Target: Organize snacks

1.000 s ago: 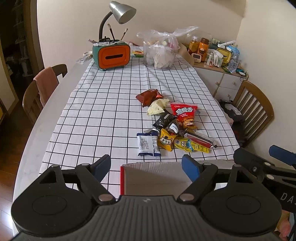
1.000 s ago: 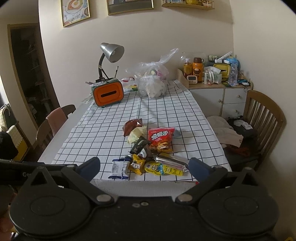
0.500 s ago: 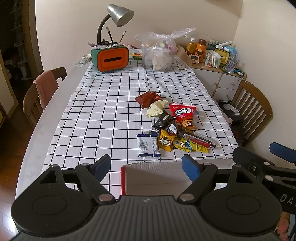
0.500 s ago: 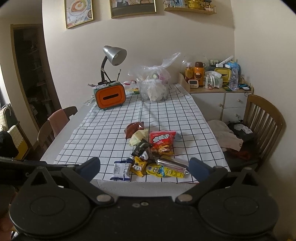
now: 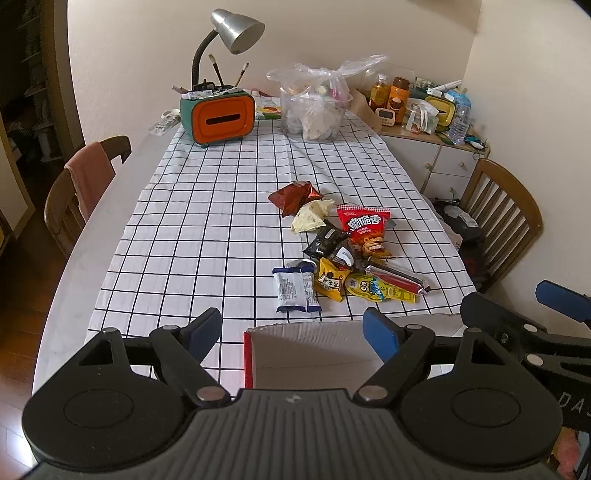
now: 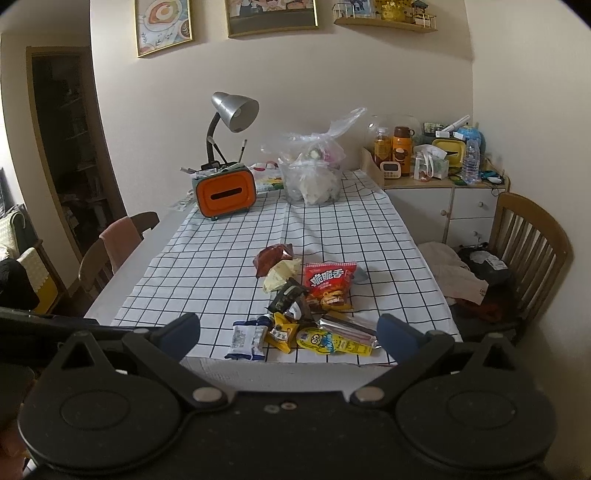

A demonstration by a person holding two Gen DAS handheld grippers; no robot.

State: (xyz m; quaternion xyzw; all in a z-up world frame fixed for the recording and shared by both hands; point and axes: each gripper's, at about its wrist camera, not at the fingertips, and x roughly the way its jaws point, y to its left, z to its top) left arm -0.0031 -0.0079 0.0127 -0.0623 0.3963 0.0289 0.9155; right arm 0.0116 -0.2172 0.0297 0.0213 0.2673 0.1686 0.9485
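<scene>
A pile of snack packets lies on the checked tablecloth (image 5: 207, 236): a red bag (image 5: 364, 225), a blue-white packet (image 5: 295, 290), a yellow cartoon packet (image 5: 380, 290), a sausage stick (image 5: 399, 275), a brown bag (image 5: 293, 195). An open white cardboard box (image 5: 310, 347) with a red side sits at the near table edge. My left gripper (image 5: 291, 328) hangs open just over the box, nothing between its fingers. My right gripper (image 6: 290, 332) is open too, short of the red bag (image 6: 328, 284) and the blue-white packet (image 6: 245, 338). The box rim (image 6: 277, 369) shows below it.
At the far end stand an orange tissue box (image 5: 223, 118), a desk lamp (image 5: 236, 29) and a filled plastic bag (image 5: 314, 107). A chair with a pink cloth (image 5: 88, 177) is on the left. A wooden chair (image 5: 506, 218) and a cluttered cabinet (image 5: 439, 162) are on the right.
Both views shifted slightly, the right one showing more of the wall. The snacks and box have not moved. Both grippers stayed open.
</scene>
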